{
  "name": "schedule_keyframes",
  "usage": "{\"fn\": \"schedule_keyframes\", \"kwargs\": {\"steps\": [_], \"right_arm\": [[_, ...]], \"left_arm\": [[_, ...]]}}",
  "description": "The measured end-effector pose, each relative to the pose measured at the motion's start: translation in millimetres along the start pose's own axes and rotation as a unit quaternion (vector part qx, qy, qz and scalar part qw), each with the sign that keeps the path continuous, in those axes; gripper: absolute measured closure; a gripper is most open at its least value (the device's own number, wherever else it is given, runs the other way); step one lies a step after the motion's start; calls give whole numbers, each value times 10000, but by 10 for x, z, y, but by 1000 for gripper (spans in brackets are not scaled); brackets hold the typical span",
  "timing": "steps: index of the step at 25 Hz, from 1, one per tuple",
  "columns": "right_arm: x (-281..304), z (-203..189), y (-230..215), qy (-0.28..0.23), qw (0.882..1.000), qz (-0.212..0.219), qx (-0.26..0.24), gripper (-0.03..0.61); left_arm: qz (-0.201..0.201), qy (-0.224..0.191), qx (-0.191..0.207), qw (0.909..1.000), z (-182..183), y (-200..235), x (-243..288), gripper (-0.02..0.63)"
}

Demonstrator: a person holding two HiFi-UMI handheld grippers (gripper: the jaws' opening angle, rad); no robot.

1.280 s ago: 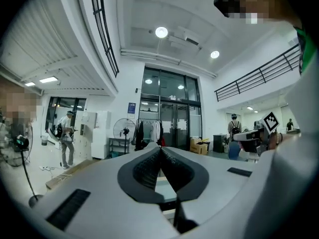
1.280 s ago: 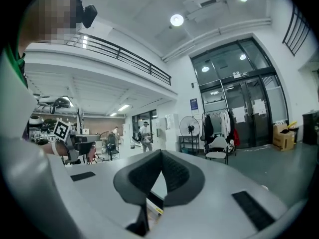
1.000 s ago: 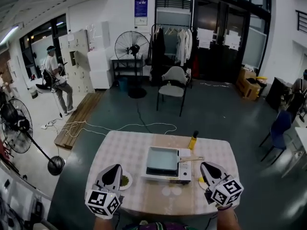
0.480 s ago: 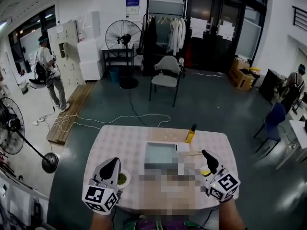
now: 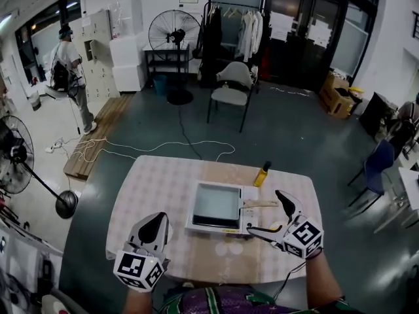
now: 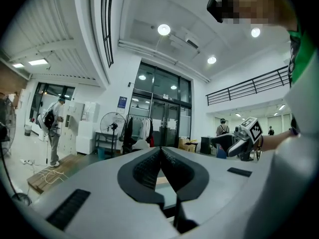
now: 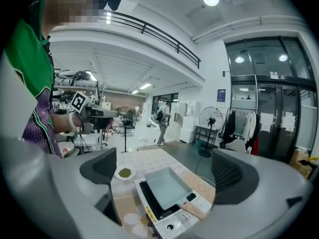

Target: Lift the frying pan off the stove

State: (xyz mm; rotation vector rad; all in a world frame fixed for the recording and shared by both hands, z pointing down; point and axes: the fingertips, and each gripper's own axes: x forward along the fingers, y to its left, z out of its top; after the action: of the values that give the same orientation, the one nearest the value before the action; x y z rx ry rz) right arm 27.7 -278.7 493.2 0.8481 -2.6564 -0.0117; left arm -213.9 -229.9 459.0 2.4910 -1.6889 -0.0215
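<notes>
Right claw (image 5: 266, 212): jaws wide apart, had just been opening, nothing pressed between the pads.
Claw vs target: frying pan (image 5: 215, 201) sat flat on the stove (image 5: 247, 218), not yet lifted; its handle (image 5: 262, 204) stuck out toward the right claw, close to the far jaw, no contact that I could confirm.
Left claw (image 5: 152, 233): jaws together, empty, well apart from the stove.
Risk 1: the handle looked thin, so closing near its end would probably let the pan sag or twist in the pads.
Risk 2: near jaw hung just over the stove's control side; closing low could catch that panel and drag the stove across the tabletop (image 5: 157, 182).
Risk 3: yellow bottle (image 5: 262, 174) stood near behind the handle; overshooting could knock it over.
Risk 4: plate of greens (image 7: 124, 173) lay left of the stove, at risk only if the pan swung that way.
Right hand pose: at the tabletop's near right corner, claw aimed toward the stove, tipped a little downward, rolled so one jaw sat farther than the other.
Left hand pose: low at the near left edge, claw roughly level, pointing across the tabletop.
</notes>
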Motion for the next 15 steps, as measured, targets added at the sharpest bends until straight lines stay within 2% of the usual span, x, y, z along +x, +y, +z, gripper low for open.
{"fn": "schedule_keyframes", "kwargs": {"steps": [4,10,15], "right_arm": [[179,-229,-190,475,9978,373,-258,-9],[473,-623,-407,1185,9868,961,-533,-9],[679,-1081,-586,1659,9757,1376,-392,-9]], "left_arm": [[140,22,-33,9999,-50,-14,31,591],[272,63,58,9996,-60,-40,149,591],[334,46,50,9994,-137,-100,278,591]]}}
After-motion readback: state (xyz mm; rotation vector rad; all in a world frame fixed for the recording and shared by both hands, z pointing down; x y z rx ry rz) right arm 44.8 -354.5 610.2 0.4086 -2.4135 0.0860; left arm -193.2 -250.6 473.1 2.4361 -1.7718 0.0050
